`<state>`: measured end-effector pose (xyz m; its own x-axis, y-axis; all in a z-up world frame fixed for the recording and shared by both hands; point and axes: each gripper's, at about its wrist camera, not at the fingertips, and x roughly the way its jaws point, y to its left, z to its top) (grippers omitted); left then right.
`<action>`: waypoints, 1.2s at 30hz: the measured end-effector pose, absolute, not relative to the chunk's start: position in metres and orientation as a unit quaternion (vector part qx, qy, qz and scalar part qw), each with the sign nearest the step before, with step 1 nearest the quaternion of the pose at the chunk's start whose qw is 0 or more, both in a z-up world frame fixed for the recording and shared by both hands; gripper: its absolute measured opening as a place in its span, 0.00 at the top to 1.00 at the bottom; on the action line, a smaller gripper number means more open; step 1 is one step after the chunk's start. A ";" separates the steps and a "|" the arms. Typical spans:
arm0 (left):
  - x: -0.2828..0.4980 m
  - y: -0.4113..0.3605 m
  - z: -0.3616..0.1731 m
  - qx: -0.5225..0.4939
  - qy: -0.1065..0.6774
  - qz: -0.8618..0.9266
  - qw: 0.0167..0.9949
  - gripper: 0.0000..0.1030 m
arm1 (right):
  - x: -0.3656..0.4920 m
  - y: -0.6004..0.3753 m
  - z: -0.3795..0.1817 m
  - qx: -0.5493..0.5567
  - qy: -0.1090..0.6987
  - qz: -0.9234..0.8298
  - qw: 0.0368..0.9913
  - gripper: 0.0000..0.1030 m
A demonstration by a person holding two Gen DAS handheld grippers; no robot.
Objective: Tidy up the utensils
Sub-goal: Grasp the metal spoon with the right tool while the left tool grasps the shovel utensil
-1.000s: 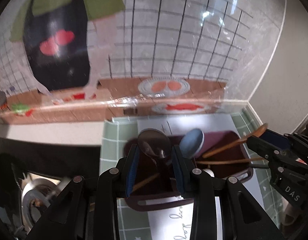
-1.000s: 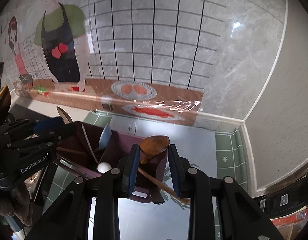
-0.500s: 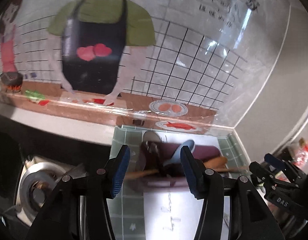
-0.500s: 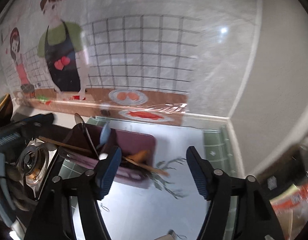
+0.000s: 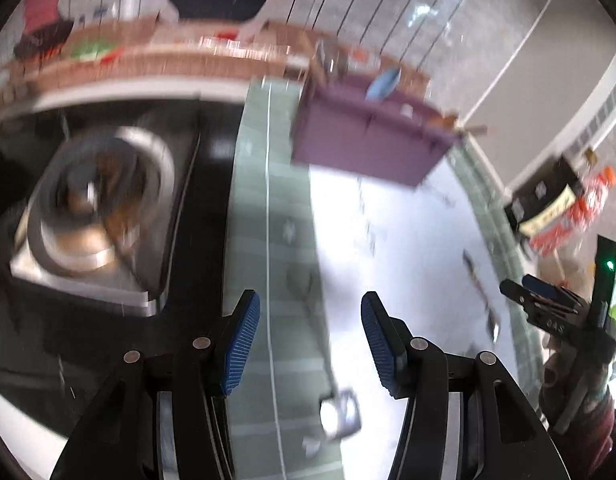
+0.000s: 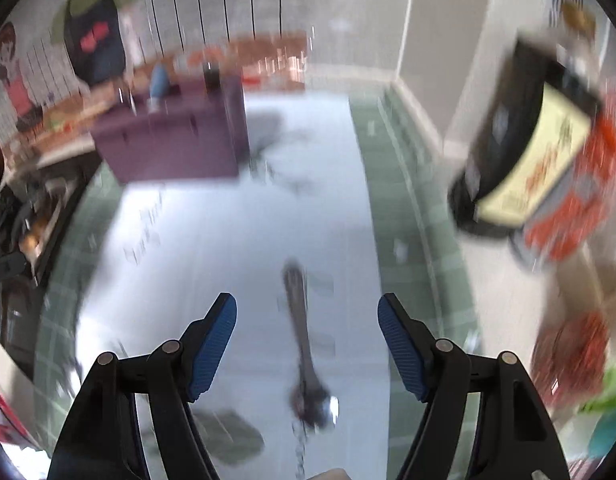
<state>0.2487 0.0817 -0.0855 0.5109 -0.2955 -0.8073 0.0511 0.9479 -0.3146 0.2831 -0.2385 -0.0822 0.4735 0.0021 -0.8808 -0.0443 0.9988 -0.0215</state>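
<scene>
A purple utensil box stands far back on the white mat, with a blue spoon and wooden handles sticking out; it also shows in the right wrist view. My left gripper is open and empty, well short of the box. My right gripper is open and empty above a metal spoon that lies on the mat between its fingers. The same spoon appears thin at the right of the left wrist view. A small shiny utensil lies by the mat's edge. Both views are blurred.
A gas stove burner sits to the left of the green tiled counter. A dark box and red packets stand at the right by the wall. My right gripper shows in the left wrist view.
Both grippers have opened, released the utensils into the purple box, and pulled back and down. The box now sits far off, and a metal spoon lies under my right gripper.
</scene>
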 end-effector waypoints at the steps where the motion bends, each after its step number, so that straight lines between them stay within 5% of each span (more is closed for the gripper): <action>1: 0.243 0.082 -0.090 -0.128 0.488 -0.102 0.857 0.48 | 0.280 -0.240 -0.091 -0.019 0.523 0.012 0.852 0.38; 5: 0.219 0.080 -0.100 -0.119 0.499 -0.105 0.852 0.48 | 0.275 -0.243 -0.112 -0.005 0.550 0.022 0.835 0.64; 10: 0.207 0.075 -0.105 -0.101 0.513 -0.116 0.845 0.48 | 0.275 -0.241 -0.117 -0.004 0.554 0.029 0.832 0.69; 14: 0.207 0.063 -0.117 -0.109 0.535 -0.146 0.825 0.48 | 0.274 -0.238 -0.116 -0.016 0.555 0.019 0.831 0.89; 36: 0.251 -0.027 -0.119 -0.057 0.564 -0.258 0.783 0.48 | 0.242 -0.260 -0.111 -0.013 0.561 0.002 0.828 0.89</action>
<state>0.2506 -0.0267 -0.1195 0.2315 -0.4680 -0.8529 0.3403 0.8602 -0.3797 0.2417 -0.2598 -0.1114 0.3704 -0.0118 -0.9288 -0.0180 0.9996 -0.0199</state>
